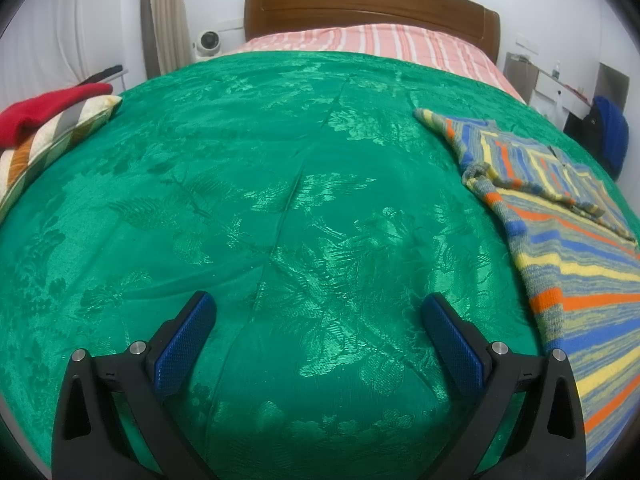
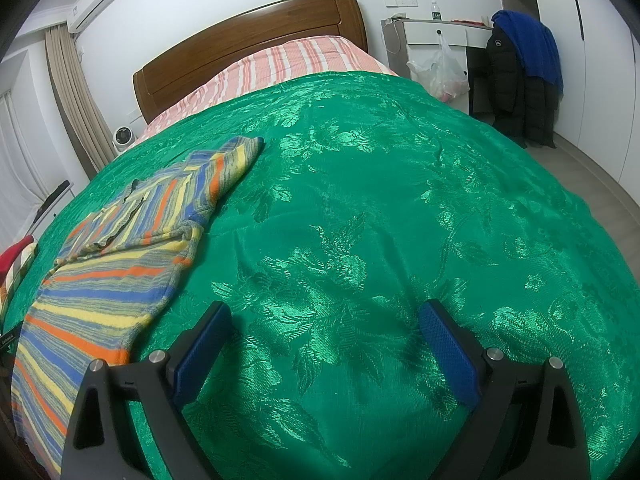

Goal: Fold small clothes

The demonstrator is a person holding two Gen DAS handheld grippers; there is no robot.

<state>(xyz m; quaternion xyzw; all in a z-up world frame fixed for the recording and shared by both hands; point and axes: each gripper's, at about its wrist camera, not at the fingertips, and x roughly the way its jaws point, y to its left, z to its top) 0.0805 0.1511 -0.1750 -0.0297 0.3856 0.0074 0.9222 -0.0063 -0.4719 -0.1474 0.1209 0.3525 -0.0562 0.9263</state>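
Observation:
A striped knit sweater (image 1: pixel 568 240) in blue, yellow, orange and grey lies flat on the green bedspread (image 1: pixel 280 200). In the left wrist view it is at the right. In the right wrist view the sweater (image 2: pixel 112 264) is at the left, one sleeve reaching toward the headboard and the other folded across the chest. My left gripper (image 1: pixel 318 312) is open and empty above bare bedspread, left of the sweater. My right gripper (image 2: pixel 324 320) is open and empty above the bedspread (image 2: pixel 380 220), right of the sweater.
A red garment (image 1: pixel 44 110) lies on a striped pillow (image 1: pixel 52 140) at the bed's left edge. A pink striped sheet (image 1: pixel 372 42) and wooden headboard (image 1: pixel 360 4) are at the far end. A desk (image 2: pixel 436 36), plastic bag (image 2: pixel 440 72) and hanging jackets (image 2: pixel 520 76) stand right of the bed.

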